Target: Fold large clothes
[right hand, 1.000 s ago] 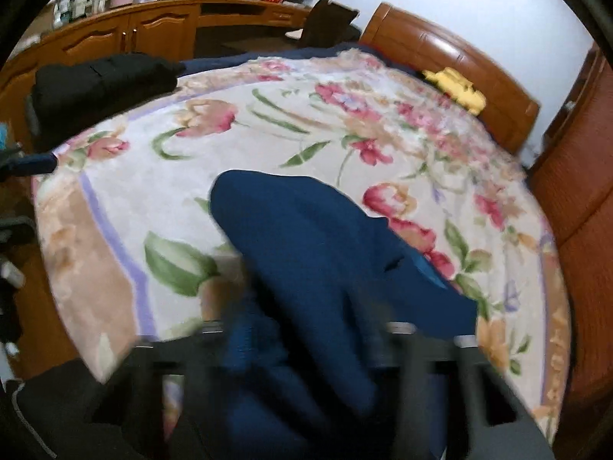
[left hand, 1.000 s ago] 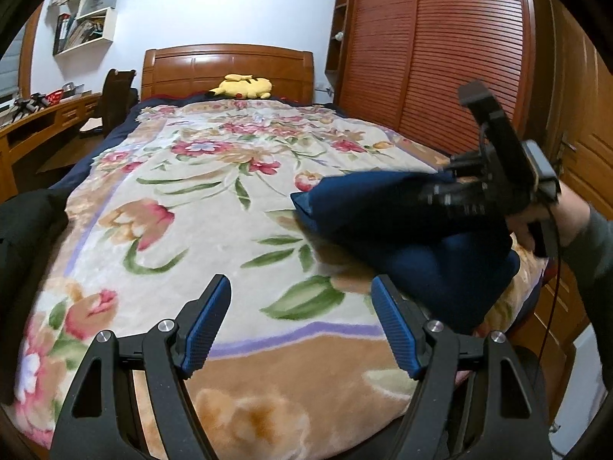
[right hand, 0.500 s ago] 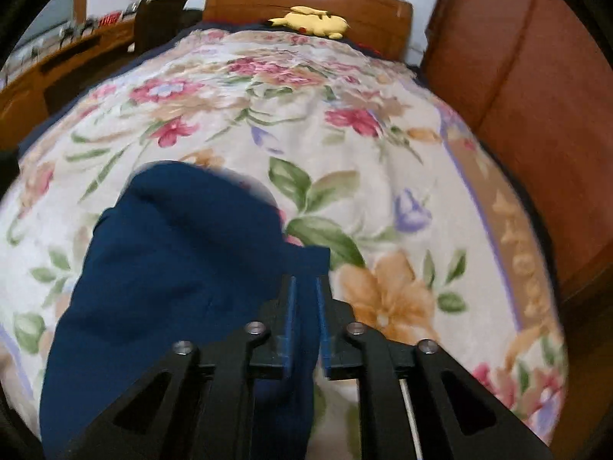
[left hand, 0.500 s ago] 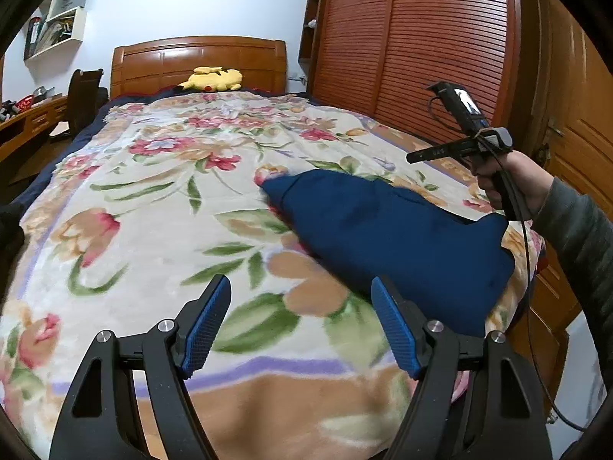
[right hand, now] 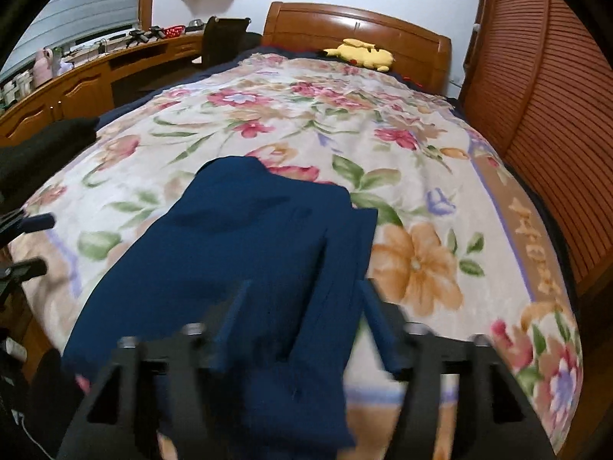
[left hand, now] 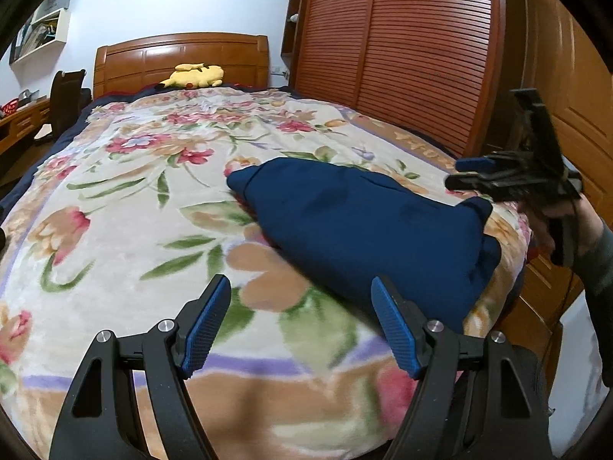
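Note:
A dark blue garment (left hand: 364,222) lies folded on the floral blanket (left hand: 115,199), near the bed's foot and right side. My left gripper (left hand: 300,287) hovers open over the blanket just in front of the garment's near edge, with nothing between its blue pads. A hand holds my right gripper (left hand: 458,173) above the garment's far right corner. In the right wrist view the garment (right hand: 249,237) spreads below my right gripper (right hand: 304,287), whose jaws are opening. The cloth lies under the gap and the blurred fingers (right hand: 233,310) do not press on it.
A yellow plush toy (left hand: 195,74) rests by the wooden headboard (left hand: 180,57). Slatted wardrobe doors (left hand: 413,57) run along the bed's right side. A desk (right hand: 95,80) and a chair (right hand: 222,38) stand at the left. A black garment (right hand: 46,142) lies at the bed's left edge.
The right gripper let go of the blue garment, its jaws spread and it drew back to the bed's right edge. The garment now lies flat. The left gripper's view swung right toward it.

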`<state>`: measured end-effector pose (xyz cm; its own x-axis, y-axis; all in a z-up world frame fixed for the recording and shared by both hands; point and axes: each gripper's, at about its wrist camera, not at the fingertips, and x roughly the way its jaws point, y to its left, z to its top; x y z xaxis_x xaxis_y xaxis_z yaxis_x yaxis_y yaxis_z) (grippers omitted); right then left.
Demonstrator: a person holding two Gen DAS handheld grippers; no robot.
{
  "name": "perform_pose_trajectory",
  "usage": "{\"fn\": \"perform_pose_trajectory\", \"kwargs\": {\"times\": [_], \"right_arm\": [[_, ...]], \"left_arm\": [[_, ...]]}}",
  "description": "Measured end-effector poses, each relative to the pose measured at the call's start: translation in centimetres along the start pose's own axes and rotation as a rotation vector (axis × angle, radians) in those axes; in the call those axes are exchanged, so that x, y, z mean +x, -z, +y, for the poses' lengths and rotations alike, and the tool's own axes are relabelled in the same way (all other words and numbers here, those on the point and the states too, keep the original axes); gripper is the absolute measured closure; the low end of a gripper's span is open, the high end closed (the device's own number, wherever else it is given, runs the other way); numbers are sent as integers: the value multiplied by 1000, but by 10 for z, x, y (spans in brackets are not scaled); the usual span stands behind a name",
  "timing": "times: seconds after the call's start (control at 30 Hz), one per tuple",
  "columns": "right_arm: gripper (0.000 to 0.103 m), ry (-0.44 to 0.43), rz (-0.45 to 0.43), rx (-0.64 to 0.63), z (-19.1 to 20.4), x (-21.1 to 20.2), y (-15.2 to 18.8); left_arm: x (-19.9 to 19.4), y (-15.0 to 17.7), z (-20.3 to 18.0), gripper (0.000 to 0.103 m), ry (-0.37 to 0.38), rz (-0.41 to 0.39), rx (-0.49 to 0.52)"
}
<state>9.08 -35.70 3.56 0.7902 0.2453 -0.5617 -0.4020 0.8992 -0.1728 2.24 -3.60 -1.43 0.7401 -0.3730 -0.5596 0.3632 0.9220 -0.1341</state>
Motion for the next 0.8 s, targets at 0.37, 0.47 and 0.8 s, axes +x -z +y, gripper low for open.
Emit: {"fn": "perform_pose_trajectory", "kwargs": {"times": [0.37, 0.47, 0.8], "right_arm": [[31, -70, 14, 75, 2, -32, 48], [76, -80, -1, 102, 1, -34, 54], [96, -90, -25, 102, 11, -57, 78]], "left_arm": [[1, -9, -26, 27, 0, 5, 33], [7, -15, -30, 26, -3, 0, 39], [20, -26, -26, 26, -24, 1, 28]]}}
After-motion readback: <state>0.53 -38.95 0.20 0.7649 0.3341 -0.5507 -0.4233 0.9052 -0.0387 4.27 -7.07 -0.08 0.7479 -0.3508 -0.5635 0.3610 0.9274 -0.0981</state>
